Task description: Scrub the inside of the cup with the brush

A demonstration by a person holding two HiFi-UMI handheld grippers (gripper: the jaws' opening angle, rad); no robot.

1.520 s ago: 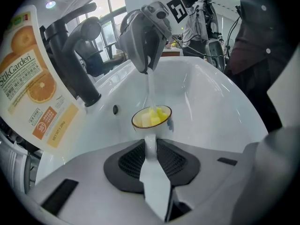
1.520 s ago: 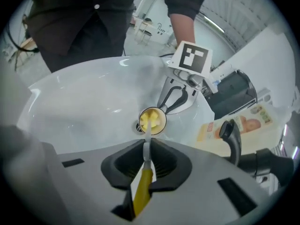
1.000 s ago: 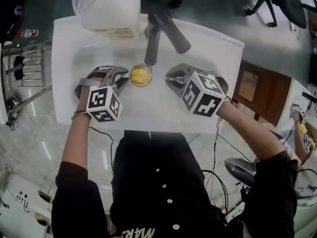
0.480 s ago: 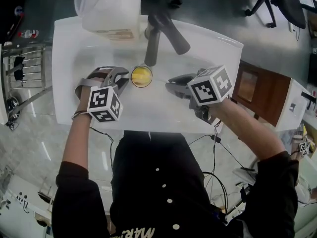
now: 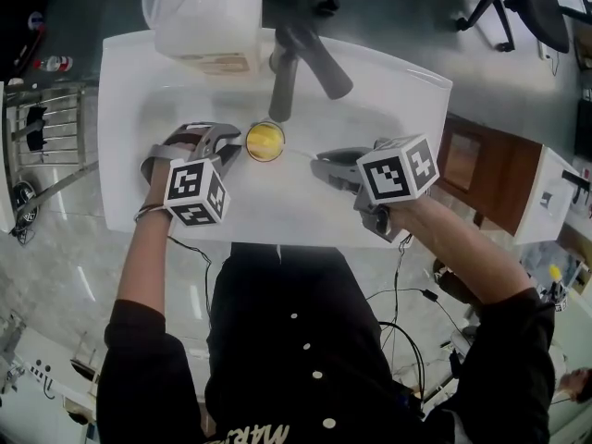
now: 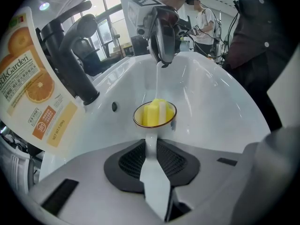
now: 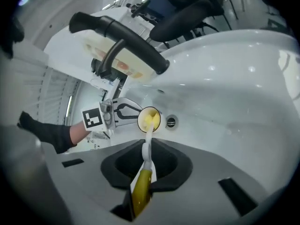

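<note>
A small white cup [image 5: 265, 141] with a dark rim stands in the white sink [image 5: 185, 202]. My left gripper [image 5: 229, 148] is shut on the cup's white handle [image 6: 151, 146], which runs between the jaws. The brush has a yellow sponge head [image 6: 154, 112] that sits inside the cup [image 6: 155, 121]. Its thin white stem [image 6: 157, 78] rises to my right gripper [image 6: 161, 57]. In the right gripper view the yellow and white brush handle [image 7: 142, 186] lies clamped between the jaws, with my right gripper [image 7: 145, 170] shut on it. The head reaches into the cup [image 7: 149, 119], beside my left gripper [image 7: 119, 112].
A dark faucet [image 5: 298, 63] arches over the back of the sink, just behind the cup. A translucent jug with an orange label [image 5: 208, 21] stands at the back left. A round overflow hole [image 7: 171, 122] sits in the sink wall. A metal rack [image 5: 37, 146] stands left.
My right gripper has drawn back to the right and toward the near edge, its marker cube turning over, with the brush head still in the cup. My left gripper and the cup have stayed put.
</note>
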